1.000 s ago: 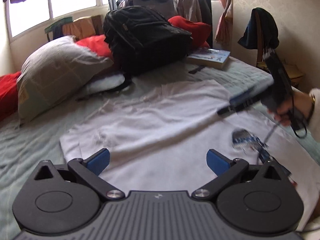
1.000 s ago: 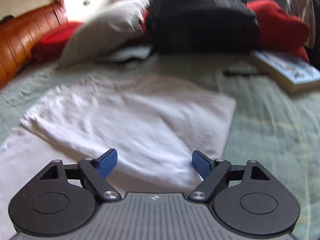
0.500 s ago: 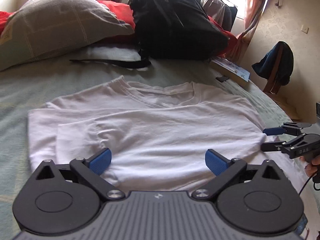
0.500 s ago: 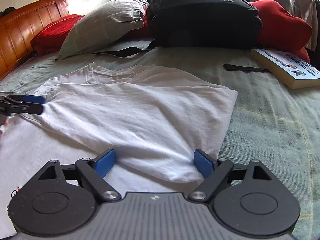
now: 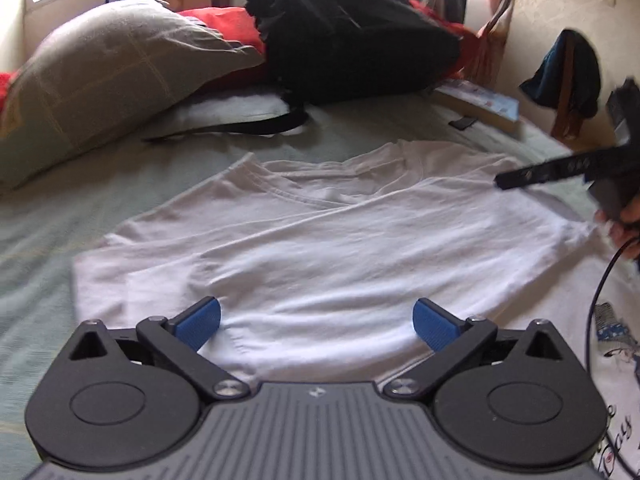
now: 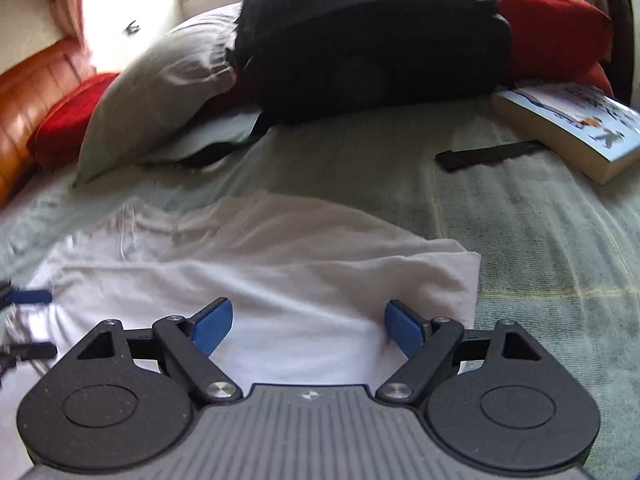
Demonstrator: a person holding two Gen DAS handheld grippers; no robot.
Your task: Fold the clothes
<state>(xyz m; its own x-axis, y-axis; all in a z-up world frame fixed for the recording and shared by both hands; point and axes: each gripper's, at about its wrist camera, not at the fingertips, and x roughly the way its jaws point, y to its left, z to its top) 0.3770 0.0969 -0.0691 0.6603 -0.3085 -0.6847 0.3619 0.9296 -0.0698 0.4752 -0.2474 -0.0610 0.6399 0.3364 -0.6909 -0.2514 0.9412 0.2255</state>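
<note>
A white T-shirt [image 5: 340, 248] lies on the green bed cover, partly folded, with its collar toward the pillows. It also shows in the right wrist view [image 6: 288, 264]. My left gripper [image 5: 317, 322] is open and empty, just above the shirt's near fold. My right gripper [image 6: 308, 326] is open and empty over the shirt's right part, near its folded edge. The right gripper also shows at the right edge of the left wrist view [image 5: 560, 168], raised above the shirt. The left gripper's fingertips [image 6: 28, 298] show at the left edge of the right wrist view.
A black backpack [image 5: 344, 32], a grey pillow [image 5: 112, 76] and red cushions [image 6: 552, 28] stand at the head of the bed. A book [image 6: 568, 128] and a black strap [image 6: 488, 154] lie at the right. A printed white cloth [image 5: 612, 344] lies under the shirt at the right.
Both grippers have lifted and drawn back a little from the shirt's fold. The right gripper has risen at the right of the left wrist view. Both stay open.
</note>
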